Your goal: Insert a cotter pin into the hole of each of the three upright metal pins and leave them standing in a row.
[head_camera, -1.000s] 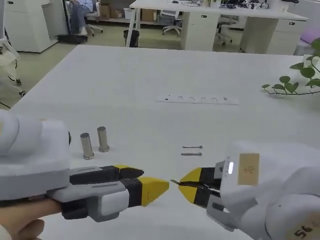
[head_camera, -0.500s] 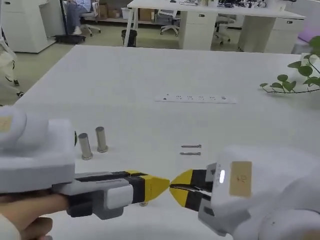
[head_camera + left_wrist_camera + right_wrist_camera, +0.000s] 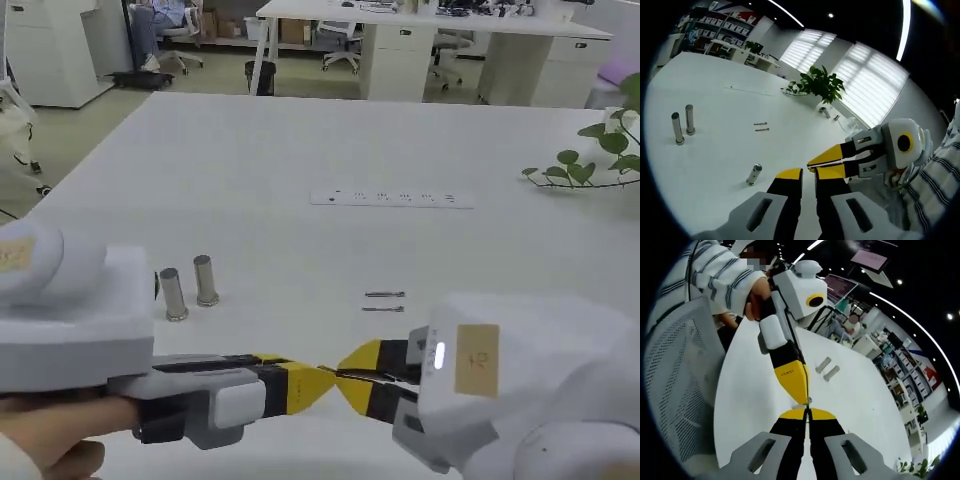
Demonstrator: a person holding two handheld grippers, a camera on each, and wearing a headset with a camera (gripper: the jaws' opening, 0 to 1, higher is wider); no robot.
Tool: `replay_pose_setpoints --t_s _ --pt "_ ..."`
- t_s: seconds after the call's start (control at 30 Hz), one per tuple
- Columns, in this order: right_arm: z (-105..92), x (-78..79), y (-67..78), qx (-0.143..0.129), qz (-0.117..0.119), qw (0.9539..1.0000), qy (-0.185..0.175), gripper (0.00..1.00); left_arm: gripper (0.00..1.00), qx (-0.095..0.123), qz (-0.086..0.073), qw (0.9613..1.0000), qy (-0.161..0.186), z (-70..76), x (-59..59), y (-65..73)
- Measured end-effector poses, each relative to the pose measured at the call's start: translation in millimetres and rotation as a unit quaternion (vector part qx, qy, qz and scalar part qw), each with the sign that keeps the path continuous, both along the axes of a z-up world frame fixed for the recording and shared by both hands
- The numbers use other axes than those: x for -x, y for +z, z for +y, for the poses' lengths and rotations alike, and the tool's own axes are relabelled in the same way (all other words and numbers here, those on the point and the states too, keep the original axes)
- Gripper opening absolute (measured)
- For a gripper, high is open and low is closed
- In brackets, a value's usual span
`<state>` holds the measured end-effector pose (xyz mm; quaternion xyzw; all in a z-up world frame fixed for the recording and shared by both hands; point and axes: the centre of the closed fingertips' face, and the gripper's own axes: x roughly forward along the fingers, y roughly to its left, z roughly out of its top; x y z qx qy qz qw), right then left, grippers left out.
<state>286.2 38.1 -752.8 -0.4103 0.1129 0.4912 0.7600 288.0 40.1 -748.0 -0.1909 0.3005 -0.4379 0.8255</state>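
Right claw pressed together, pinching cotter pin at its tips; enters head view from 4 o'clock, nose toward 9. Left claw narrowly spread, nothing seen between; held near level by hand, nose toward 3, meeting right's tips. Two metal pins upright on worktop, 10 o'clock of tips. Third pin near left claw, looks tilted. Two loose cotter pins at 1 o'clock.

Open-plan office or lab: big white worktable, white desks with swivel chairs behind, potted plant, window blinds, ceiling strip lights, stocked shelves at the back
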Motion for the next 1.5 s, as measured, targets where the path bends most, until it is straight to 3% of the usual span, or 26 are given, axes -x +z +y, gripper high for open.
replay_pose_setpoints --t_s 0.2,0.57,0.67,0.9,1.03,1.2,1.27,1.5 --pt "5.7 -1.4 1.7 0.002 -0.006 0.9999 0.008 0.02 0.03 0.006 0.003 0.9999 0.011 3.0 -4.6 1.9" --pt "8.4 1.2 1.1 0.011 -0.009 0.9996 0.024 0.02 0.01 0.001 0.005 1.0000 0.002 5.3 -1.9 0.7" --pt "7.9 1.2 1.2 0.012 -0.010 0.9995 0.026 0.02 0.01 0.012 0.019 0.9997 0.010 5.2 -2.4 0.6" --pt "7.3 -1.1 5.3 0.010 -0.017 0.9995 0.023 0.02 0.01 0.038 0.036 0.9982 0.028 5.5 -5.7 4.0" --pt "6.6 -1.3 6.0 0.009 -0.018 0.9996 0.021 0.02 0.00 0.040 0.035 0.9982 0.027 4.9 -5.7 4.2" --pt "5.6 0.8 3.6 0.012 -0.016 0.9996 0.020 0.02 0.00 0.041 0.057 0.9970 0.034 3.7 -4.2 1.3" --pt "4.9 1.0 2.9 0.014 -0.015 0.9996 0.020 0.02 0.00 0.048 0.079 0.9949 0.041 2.9 -3.7 0.0" --pt "4.1 3.2 1.2 0.010 -0.005 0.9998 0.018 0.02 0.00 0.046 0.090 0.9941 0.040 2.0 -1.6 -1.4"
